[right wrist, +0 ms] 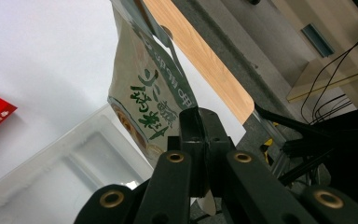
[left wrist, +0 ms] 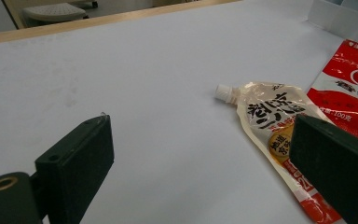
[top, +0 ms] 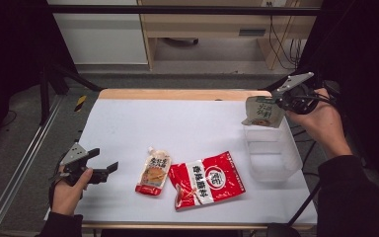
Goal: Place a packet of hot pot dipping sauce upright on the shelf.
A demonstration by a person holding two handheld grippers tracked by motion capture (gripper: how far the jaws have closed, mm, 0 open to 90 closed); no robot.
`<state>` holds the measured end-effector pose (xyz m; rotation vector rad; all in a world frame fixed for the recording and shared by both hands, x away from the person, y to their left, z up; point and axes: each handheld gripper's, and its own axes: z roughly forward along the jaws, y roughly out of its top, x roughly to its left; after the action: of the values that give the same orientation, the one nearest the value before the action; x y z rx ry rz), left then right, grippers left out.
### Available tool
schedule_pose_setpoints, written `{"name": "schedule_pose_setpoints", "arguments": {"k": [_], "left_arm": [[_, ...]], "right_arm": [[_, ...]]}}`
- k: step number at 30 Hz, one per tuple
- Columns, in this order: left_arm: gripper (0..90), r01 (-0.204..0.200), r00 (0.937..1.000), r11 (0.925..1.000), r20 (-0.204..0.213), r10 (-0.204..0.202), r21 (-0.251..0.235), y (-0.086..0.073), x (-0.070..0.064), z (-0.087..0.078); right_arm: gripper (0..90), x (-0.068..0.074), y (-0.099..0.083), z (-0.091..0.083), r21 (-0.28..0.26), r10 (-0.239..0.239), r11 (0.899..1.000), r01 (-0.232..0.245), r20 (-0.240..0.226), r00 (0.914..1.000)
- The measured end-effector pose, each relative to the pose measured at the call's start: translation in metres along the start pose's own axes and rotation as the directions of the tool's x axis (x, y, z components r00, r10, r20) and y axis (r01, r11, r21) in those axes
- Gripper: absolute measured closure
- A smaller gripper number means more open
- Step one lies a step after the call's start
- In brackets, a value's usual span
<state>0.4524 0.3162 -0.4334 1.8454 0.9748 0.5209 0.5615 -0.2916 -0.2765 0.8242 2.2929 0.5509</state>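
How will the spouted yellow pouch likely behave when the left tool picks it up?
The spouted pouch lies flat and looks soft, so it will probably sag from a pinch. Its glossy film may slip between the pads. The left tool, open beside it, might grip more surely near the stiffer spout.

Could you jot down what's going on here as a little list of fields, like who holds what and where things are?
Right gripper: shut on the green-lettered pouch, held above the clear bin
Left gripper: open, holding nothing, over the table's left part
Spouted pouch: flat on the white table, beside the red packet
Red packet: flat, between spouted pouch and bin
Clear bin: holds nothing
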Motion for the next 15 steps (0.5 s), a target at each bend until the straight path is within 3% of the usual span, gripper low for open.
{"name": "schedule_pose_setpoints", "arguments": {"k": [8, 15], "left_arm": [[6.5, 0.004, 1.0000, 1.0000, -0.005, -0.004, -0.009, 0.000, 0.003, -0.002], [6.6, -0.001, 1.0000, 1.0000, -0.002, 0.001, -0.006, 0.001, 0.001, -0.001]], "right_arm": [[90.0, -0.011, -0.003, 0.011, 0.009, 0.017, 1.000, -0.017, -0.001, 0.9999], [90.0, -0.012, -0.006, 0.021, 0.034, 0.017, 0.999, -0.016, -0.007, 0.9998]]}}
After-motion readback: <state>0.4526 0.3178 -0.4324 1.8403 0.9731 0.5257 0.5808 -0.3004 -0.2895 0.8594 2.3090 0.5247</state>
